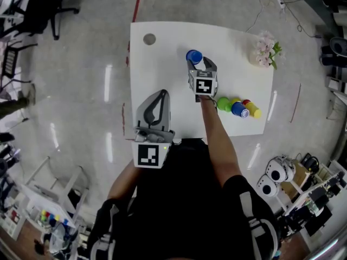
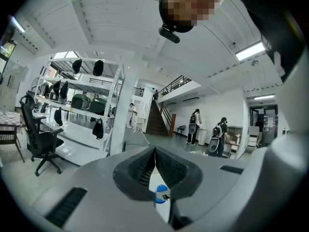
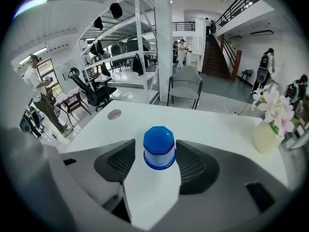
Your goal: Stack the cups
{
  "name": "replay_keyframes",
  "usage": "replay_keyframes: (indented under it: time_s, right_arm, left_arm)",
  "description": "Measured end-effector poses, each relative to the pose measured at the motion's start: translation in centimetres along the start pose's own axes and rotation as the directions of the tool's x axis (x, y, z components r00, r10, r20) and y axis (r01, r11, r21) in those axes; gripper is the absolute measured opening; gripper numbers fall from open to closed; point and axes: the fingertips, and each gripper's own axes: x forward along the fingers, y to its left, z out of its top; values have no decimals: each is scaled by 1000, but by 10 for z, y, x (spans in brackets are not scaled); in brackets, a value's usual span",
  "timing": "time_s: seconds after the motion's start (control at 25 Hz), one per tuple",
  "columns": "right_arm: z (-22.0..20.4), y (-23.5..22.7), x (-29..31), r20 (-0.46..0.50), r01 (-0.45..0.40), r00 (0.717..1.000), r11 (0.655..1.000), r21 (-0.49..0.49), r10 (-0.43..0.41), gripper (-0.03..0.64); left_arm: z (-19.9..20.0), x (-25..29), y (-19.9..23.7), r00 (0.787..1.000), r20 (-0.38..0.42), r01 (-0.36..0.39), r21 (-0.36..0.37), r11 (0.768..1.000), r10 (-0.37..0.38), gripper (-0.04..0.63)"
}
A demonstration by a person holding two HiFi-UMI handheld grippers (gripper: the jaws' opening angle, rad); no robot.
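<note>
Base up and axis vertical, the blue cup [image 3: 159, 149] stood between the wide-open jaws of the right gripper [image 1: 201, 65], seemingly touching neither pad, while the left gripper [image 2: 154, 151] was closed and empty.

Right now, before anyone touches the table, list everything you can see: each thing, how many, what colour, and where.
table: one, white, centre
blue cup: one, upside down, standing mid-table
cluster of cups: several, green, red, blue, yellow, lying near the table's right front edge
vase of flowers: one, pink-white, far right corner
round cap: one, grey, far left corner
office chair: black, on the floor beyond
right hand-held gripper: jaws open around the blue cup
left hand-held gripper: shut, empty, near edge
</note>
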Motion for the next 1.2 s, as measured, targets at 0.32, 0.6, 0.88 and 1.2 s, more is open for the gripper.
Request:
replay_keyframes:
  time_s: [0.32, 0.6, 0.88, 1.2]
  right_arm:
    - [-2, -6, 13, -24, 12, 1000, 999, 34, -11, 241]
    - [1, -1, -14, -11, -27, 1000, 999, 32, 27, 238]
    - [6, -1, -79, 53, -71, 996, 997, 40, 68, 236]
    - [1, -9, -175, 143, -82, 987, 995, 62, 72, 236]
  left_arm:
    - [-9, 3, 4, 1000, -23, -14, -12, 1000, 13, 21]
    - [-7, 1, -2, 1000, -11, -2, -6, 1000, 2, 21]
    - [-6, 1, -19, 999, -3, 39, -14, 999, -39, 21]
    - [1, -4, -52, 992, 21, 124, -13, 992, -123, 21]
